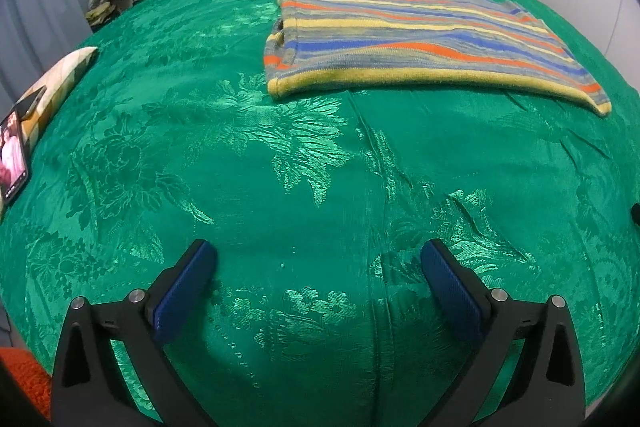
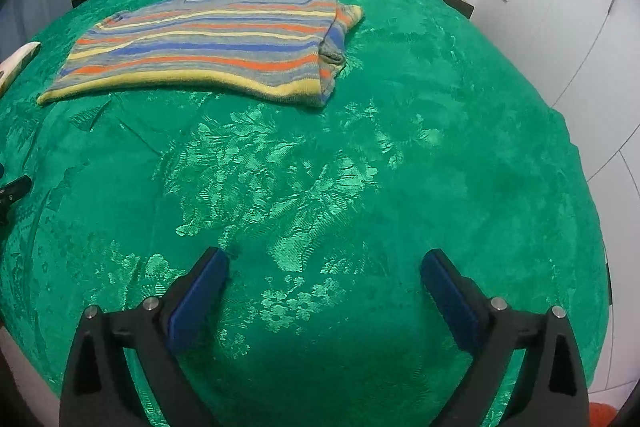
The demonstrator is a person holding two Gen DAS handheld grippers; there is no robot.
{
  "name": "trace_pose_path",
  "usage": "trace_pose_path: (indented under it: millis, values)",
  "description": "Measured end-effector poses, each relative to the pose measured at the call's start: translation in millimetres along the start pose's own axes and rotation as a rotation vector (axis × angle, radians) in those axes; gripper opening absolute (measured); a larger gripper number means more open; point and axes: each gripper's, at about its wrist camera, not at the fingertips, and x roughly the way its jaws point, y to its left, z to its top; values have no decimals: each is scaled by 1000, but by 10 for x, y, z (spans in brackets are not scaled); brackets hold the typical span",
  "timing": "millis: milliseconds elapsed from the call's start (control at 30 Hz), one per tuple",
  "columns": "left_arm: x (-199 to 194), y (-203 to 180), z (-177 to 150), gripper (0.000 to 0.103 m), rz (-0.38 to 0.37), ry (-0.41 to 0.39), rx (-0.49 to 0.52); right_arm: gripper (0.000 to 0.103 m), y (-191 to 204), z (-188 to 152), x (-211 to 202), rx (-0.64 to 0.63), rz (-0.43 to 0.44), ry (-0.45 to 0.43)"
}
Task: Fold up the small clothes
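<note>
Striped sweater (image 1: 420,39) folded on green bedspread (image 1: 280,167), left gripper (image 1: 318,259) fingers spread, phone (image 1: 14,157) at left edge

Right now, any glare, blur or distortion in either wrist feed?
Left wrist view: strong fisheye bowing of the bed, dark corner vignette, sheen patches on the green bedspread, sweater sharp. Right wrist view: same bowing, sheen mid-bedspread, sweater slightly soft, open fingers cast a soft shadow.
</note>
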Motion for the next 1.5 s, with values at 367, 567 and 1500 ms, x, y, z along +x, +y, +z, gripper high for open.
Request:
trace_pose_path:
  millis: [367,567,1500]
  values:
    - [1,-8,-11,102,0,-4,4,100,-7,-9,21,10,2,2]
    - [-1,-8,-10,102,0,-5,3,102,-18,-28,42,20,2,5]
    - [223,-2698,1192,72,-430,-80,602,68,-1080,2306,1617,301,681,182]
